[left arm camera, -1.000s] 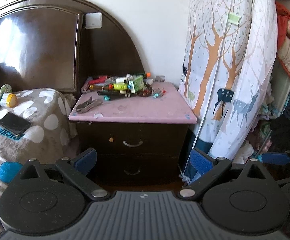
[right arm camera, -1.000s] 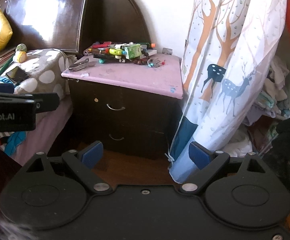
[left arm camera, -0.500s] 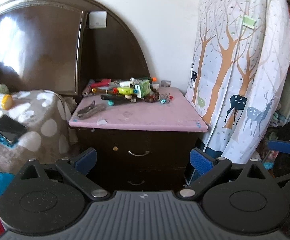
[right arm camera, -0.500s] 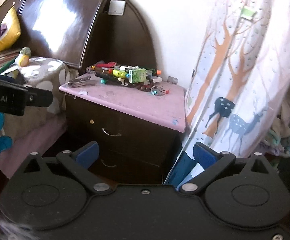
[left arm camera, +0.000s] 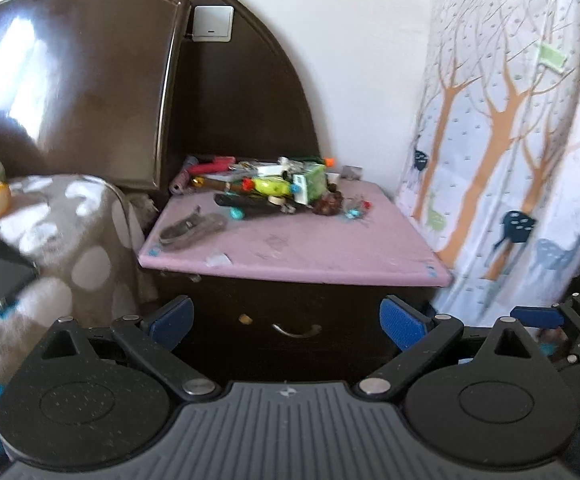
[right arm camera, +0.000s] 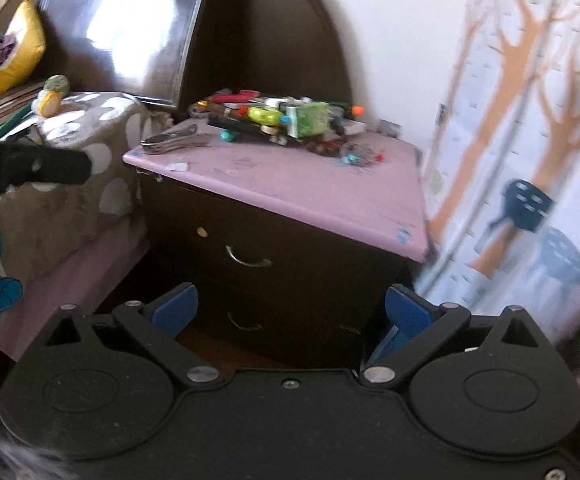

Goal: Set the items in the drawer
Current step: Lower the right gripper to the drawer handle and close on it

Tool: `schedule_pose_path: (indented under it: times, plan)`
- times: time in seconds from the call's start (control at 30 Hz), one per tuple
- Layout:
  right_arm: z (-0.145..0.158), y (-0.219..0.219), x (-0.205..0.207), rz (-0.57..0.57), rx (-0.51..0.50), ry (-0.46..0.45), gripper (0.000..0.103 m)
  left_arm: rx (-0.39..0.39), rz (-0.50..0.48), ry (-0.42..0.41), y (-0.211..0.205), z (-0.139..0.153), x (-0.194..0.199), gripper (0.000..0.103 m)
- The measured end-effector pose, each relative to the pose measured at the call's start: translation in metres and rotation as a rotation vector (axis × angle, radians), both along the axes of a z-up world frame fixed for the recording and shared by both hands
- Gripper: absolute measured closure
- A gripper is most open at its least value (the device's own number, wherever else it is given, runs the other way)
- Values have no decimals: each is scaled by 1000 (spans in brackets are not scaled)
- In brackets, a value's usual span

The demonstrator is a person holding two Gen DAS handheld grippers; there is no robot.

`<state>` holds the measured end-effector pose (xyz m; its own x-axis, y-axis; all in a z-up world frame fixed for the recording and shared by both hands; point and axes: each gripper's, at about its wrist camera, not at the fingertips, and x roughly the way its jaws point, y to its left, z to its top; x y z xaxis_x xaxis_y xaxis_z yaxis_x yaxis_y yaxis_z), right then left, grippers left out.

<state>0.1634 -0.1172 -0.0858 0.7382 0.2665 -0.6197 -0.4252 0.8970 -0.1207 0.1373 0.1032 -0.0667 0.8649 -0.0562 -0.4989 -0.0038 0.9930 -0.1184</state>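
Clutter point(left arm camera: 274, 192) on nightstand point(left arm camera: 290, 256); bed point(left arm camera: 50, 220) left, curtain point(left arm camera: 510, 140) right.

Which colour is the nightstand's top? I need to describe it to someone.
Pink-purple, over a dark brown cabinet; the nightstand top shows best in the left wrist view.

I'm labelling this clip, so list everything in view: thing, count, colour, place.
Dark wooden nightstand: one, pink top, two closed drawers, beside bed.
Upper drawer's metal handle: one, silver, drawer front.
Clutter pile of small items: one heap, mixed colours, back of the top.
Grey pliers-like tool: one, front left of the top.
Green box: one, in the pile.
Dark arched headboard: one, behind bed.
White wall switch: one, above headboard.
Spotted grey blanket: one, on bed.
Tree-and-deer fabric cover: one, white, right of nightstand.
Yellow cushion: one, against headboard.
Left gripper: open, empty.
Right gripper: open, empty.
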Motion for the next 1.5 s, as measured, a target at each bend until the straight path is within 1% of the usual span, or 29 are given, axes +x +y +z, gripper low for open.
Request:
schedule_pose_path:
  times: [0.17,0.27,0.3,0.33,0.4,0.43,0.53,0.57,0.6,0.67,0.73,0.77,0.8,0.87,0.93,1.0,1.03,1.07,1.1,1.33,1.4,1.47,1.5]
  plan:
    - [-22,21,25,56,-68,0,4,7,-4,-40,12,-8,34,3]
    - [-38,34,41,100,-124,-2,4,-3,10,-68,19,-21,53,3]
    - [-44,38,46,116,-143,-9,5,-14,9,-63,21,-29,58,3]
    - [-50,42,52,132,-169,-14,10,-18,8,-51,23,-36,62,3]
    - [-65,49,64,168,-222,-13,76,-23,10,-32,27,-50,68,3]
    - [-71,51,70,179,-225,-22,78,-22,25,-33,29,-55,69,3]
    - [-90,57,84,237,-258,-66,77,-62,40,-23,39,-63,79,3]
    - [-98,60,87,265,-293,-84,68,-75,42,-20,42,-65,82,3]
    - [-107,65,91,287,-345,-84,54,-82,41,-20,44,-66,86,3]
    - [-119,72,103,290,-389,-41,55,-89,33,-33,47,-67,90,4]
    - [-122,74,116,245,-335,-1,59,-99,36,-45,50,-69,94,10]
    - [-124,77,119,250,-335,-5,72,-109,40,-46,53,-71,97,10]
    - [-128,82,122,262,-351,-13,78,-122,46,-43,57,-73,100,10]
    - [-135,91,128,291,-377,-25,79,-142,58,-28,64,-79,105,10]
    - [-142,98,134,346,-380,-13,79,-145,62,-16,68,-83,109,10]
    - [-149,106,138,416,-422,-31,78,-148,63,-10,71,-86,111,10]
    - [-153,110,140,449,-447,-39,73,-149,65,-8,73,-87,111,10]
    - [-157,112,143,475,-470,-44,55,-151,66,-6,74,-88,112,10]
    - [-160,115,146,501,-494,-47,50,-153,67,-4,76,-89,112,10]
    - [-186,131,163,661,-664,-31,52,-175,77,5,85,-94,114,10]
    - [-193,133,166,693,-697,-19,60,-181,76,4,87,-94,114,10]
    - [-197,135,169,715,-717,-4,63,-184,76,2,89,-94,114,10]
    - [-200,136,170,724,-730,2,67,-186,77,2,90,-95,114,10]
